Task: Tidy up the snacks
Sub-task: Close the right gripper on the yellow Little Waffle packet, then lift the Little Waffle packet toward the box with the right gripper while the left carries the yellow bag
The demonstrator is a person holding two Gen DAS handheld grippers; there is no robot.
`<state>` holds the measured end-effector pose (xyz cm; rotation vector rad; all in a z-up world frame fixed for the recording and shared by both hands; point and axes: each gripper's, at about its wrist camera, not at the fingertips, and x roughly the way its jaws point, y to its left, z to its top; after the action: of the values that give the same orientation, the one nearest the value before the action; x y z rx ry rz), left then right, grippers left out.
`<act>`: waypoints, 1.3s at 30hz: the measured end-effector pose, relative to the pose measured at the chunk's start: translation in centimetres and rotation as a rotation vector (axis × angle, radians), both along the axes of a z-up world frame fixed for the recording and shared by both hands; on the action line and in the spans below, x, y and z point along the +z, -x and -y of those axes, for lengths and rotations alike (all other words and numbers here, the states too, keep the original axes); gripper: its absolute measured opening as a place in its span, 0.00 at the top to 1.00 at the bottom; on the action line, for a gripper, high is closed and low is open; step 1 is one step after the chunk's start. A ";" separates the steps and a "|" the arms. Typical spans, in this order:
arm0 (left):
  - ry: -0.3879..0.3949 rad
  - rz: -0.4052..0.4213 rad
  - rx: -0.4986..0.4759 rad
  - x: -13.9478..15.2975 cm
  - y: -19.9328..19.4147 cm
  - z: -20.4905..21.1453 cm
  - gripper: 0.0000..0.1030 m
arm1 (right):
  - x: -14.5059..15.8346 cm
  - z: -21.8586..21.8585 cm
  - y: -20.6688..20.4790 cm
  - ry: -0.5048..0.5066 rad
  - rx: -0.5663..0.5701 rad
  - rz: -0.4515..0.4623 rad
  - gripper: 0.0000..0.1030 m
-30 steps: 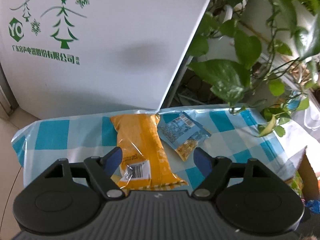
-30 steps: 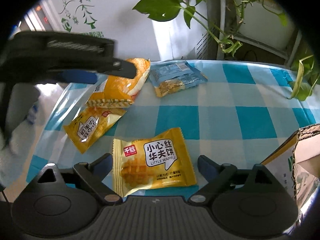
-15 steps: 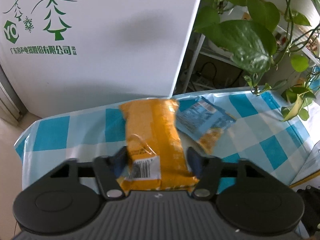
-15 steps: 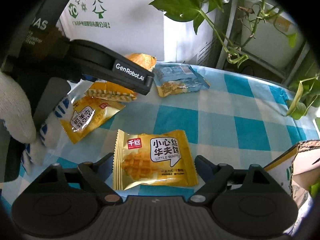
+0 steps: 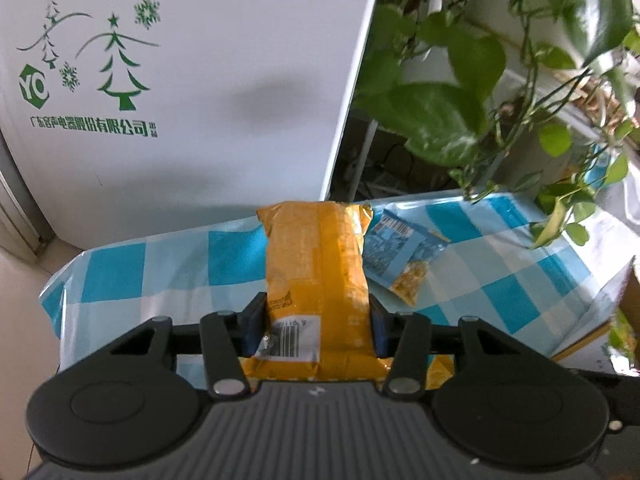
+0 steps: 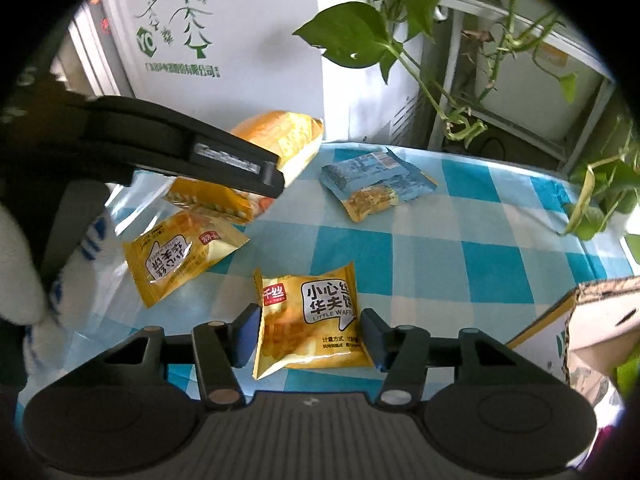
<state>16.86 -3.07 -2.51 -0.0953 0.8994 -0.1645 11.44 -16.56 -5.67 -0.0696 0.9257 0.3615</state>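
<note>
Gripping a tall orange snack bag [image 5: 316, 280], the left gripper [image 5: 317, 330] has its jaws drawn in tight against the bag's two sides near the barcode end; the bag stands up between the fingers, its far end raised clear of the blue-and-white checked tablecloth [image 5: 500, 280]. In the right wrist view the same bag [image 6: 280, 140] hangs lifted at the far left of the table, with the left gripper's black finger [image 6: 224, 164] across it.

The right gripper [image 6: 310, 338] has its jaws closing on a yellow waffle packet [image 6: 312, 316]. The blue pads meet both side edges, and the packet is buckled and tilted between them, its near corner lifted off the cloth.

Loose items on the cloth: a second yellow waffle packet [image 6: 180, 256] lies flat to the left, apart from the held one; a blue snack packet [image 6: 376, 184] lies flat toward the far edge, seen also in the left wrist view [image 5: 404, 256] just beside the raised bag.

Containers: one cardboard box [image 6: 592, 320] stands at the right edge of the table, flap open. Its interior is not visible from either camera, so its contents cannot be stated.

A gloved hand [image 6: 24, 264] shows at the left margin. A white panel with green tree print [image 5: 160, 80] stands behind the table, with a trailing green plant [image 5: 460, 100] to its right.
</note>
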 end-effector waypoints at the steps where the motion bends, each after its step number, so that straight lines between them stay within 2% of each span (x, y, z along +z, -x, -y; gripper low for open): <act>1: 0.001 0.005 -0.002 0.3 0.3 0.0 0.53 | 0.1 0.2 0.1 -0.011 -0.006 -0.005 0.41; 20: 0.039 0.066 0.002 3.8 6.5 -0.8 0.53 | 4.5 1.5 4.7 -0.080 -0.061 0.067 0.42; 39: 0.085 0.076 0.006 3.4 12.5 -0.4 0.53 | 7.9 4.0 9.3 -0.145 -0.091 0.147 0.41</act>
<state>4.38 -2.64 0.92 -0.1700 0.8166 -0.1995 2.17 -20.56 2.23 0.0779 0.7523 0.3333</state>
